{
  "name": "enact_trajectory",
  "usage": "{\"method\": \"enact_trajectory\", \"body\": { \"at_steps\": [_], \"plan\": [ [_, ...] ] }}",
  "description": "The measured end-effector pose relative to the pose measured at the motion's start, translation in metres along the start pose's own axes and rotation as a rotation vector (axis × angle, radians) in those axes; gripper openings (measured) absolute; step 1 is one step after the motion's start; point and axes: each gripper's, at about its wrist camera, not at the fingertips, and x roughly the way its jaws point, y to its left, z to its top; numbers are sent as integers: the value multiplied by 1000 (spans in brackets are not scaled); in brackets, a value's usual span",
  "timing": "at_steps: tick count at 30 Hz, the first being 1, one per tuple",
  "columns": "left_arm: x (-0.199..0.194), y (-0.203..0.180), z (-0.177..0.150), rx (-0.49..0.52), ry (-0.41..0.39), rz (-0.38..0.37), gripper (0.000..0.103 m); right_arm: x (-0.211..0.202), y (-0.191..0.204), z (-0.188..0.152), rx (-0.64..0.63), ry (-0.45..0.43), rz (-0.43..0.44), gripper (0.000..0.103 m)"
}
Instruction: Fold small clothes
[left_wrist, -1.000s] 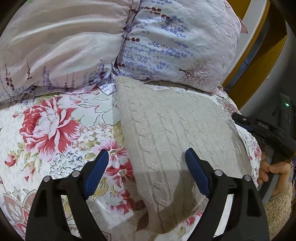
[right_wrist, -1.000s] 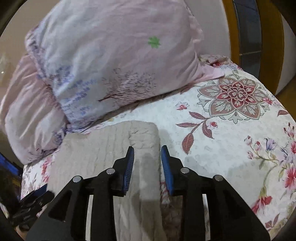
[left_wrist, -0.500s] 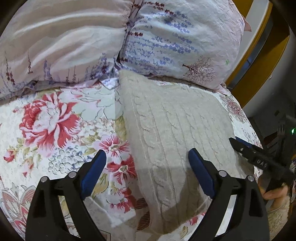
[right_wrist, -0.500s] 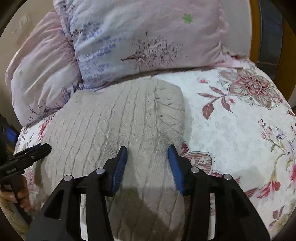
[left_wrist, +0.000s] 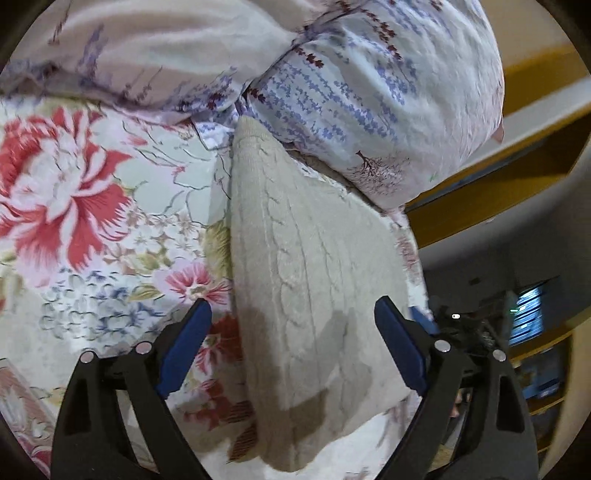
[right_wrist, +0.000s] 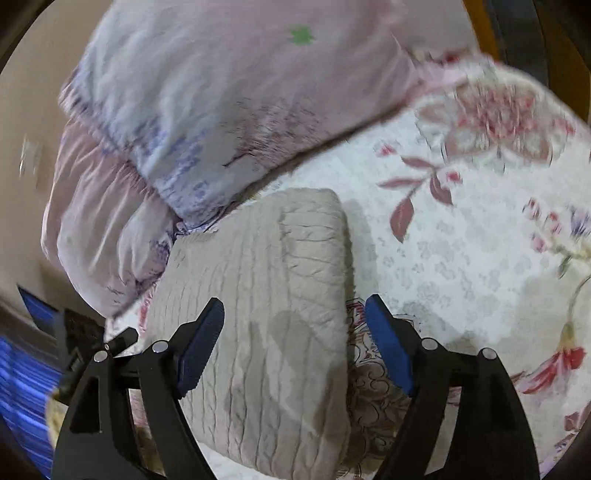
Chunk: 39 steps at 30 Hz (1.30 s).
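A beige cable-knit sweater (left_wrist: 306, 280) lies folded into a long rectangle on the floral bedsheet (left_wrist: 96, 236), its far end against the pillows. My left gripper (left_wrist: 291, 350) is open and empty, hovering over the sweater's near end. In the right wrist view the sweater (right_wrist: 266, 295) lies under my right gripper (right_wrist: 295, 343), which is open and empty, with its right finger (right_wrist: 388, 350) past the sweater's right edge.
Two pillows (left_wrist: 369, 81) with lavender print lie at the head of the bed, also in the right wrist view (right_wrist: 221, 103). The bed's right edge drops off near the yellow frame (left_wrist: 498, 184). The sheet (right_wrist: 461, 240) extends to the right of the sweater.
My right gripper has opened wide, from nearly shut a second ago. Both grippers have shifted and tilted over the sweater; the sweater itself lies where it was.
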Motion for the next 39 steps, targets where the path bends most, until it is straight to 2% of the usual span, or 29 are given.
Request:
{"method": "enact_trajectory", "body": {
  "at_steps": [3, 9, 11, 13, 14, 17, 19, 21, 25, 30, 33, 35, 37, 38, 39],
  "plan": [
    [7, 2, 4, -26, 19, -33, 83, 12, -10, 7, 46, 46, 37, 79],
    [23, 4, 9, -67, 55, -84, 78, 33, -18, 9, 62, 128, 104, 68],
    [27, 4, 11, -68, 57, -84, 75, 38, -17, 9, 60, 134, 141, 66],
    [29, 3, 12, -65, 59, -86, 73, 48, -17, 7, 70, 171, 204, 56],
    [29, 4, 12, -66, 59, -85, 71, 52, -16, 4, 70, 174, 232, 56],
    [33, 5, 12, -70, 65, -88, 58, 55, -11, 1, 47, 177, 245, 46],
    [33, 8, 12, -82, 56, -105, 48, 55, -10, -2, 61, 167, 277, 35],
    [28, 6, 12, -67, 47, -132, 38, 49, -5, -4, 64, 142, 297, 32],
    [8, -5, 10, -15, 32, -170, 36, 32, 17, -9, 34, 92, 330, 29],
    [-41, 2, 5, 6, -4, -158, 36, 27, 61, -28, -63, 62, 357, 28],
    [-75, 16, 0, 17, -42, -120, 36, 39, 92, -40, -157, 59, 349, 27],
    [-93, 30, -3, 19, -66, -62, 37, 54, 114, -47, -222, 68, 320, 27],
    [-99, 49, -4, -7, -79, 19, 39, 79, 134, -57, -293, 95, 239, 27],
    [-99, 59, -2, -25, -78, 61, 41, 95, 141, -61, -315, 109, 160, 28],
    [-97, 70, -2, -46, -74, 93, 44, 104, 144, -63, -323, 109, 110, 34]
  ]
}}
